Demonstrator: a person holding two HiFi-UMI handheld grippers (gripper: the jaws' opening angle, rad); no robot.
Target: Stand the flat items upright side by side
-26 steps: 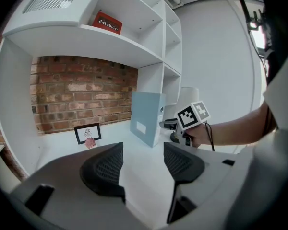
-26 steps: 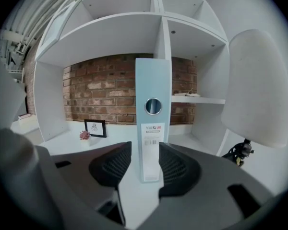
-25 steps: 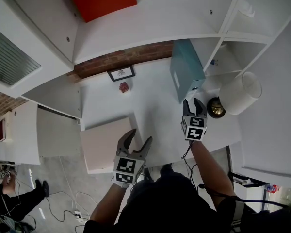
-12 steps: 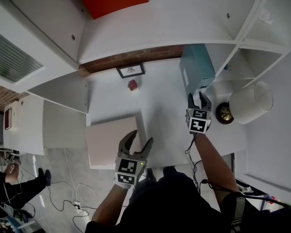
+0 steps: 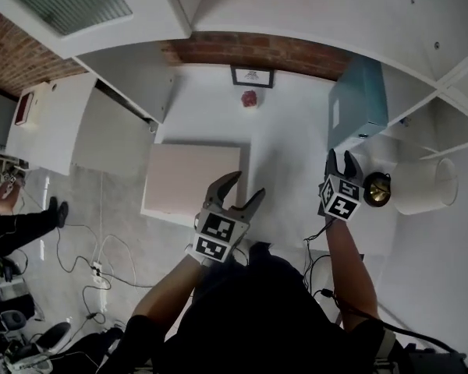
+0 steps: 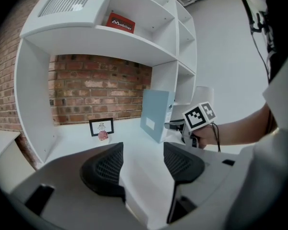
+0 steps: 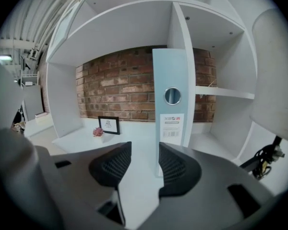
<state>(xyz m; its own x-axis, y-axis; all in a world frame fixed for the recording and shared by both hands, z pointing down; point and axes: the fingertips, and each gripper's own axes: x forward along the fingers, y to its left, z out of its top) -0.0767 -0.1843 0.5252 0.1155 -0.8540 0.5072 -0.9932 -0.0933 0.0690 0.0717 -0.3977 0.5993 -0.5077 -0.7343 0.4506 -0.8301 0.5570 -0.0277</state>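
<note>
A teal binder [image 5: 359,104] stands upright on the white desk [image 5: 288,154], against the shelf divider at the right. Its spine [image 7: 172,95] faces my right gripper [image 5: 341,158], which hovers just short of its near end. The right jaws stand partly apart with nothing between them. A pale pink flat folder [image 5: 191,181] lies flat at the desk's left front. My left gripper [image 5: 246,187] is open and empty at the folder's near right corner, with one finger over its edge. In the left gripper view the binder [image 6: 156,114] is ahead on the right.
A small framed picture [image 5: 252,76] and a little pink ornament [image 5: 249,98] sit at the back by the brick wall. A lamp with a white shade [image 5: 425,185] and brass base [image 5: 374,189] stands right of the right gripper. Shelves run overhead.
The head view has swung, so everything sits differently in the frame. My left gripper has come closer to the pink folder's right edge. The right gripper stays at the binder's near end.
</note>
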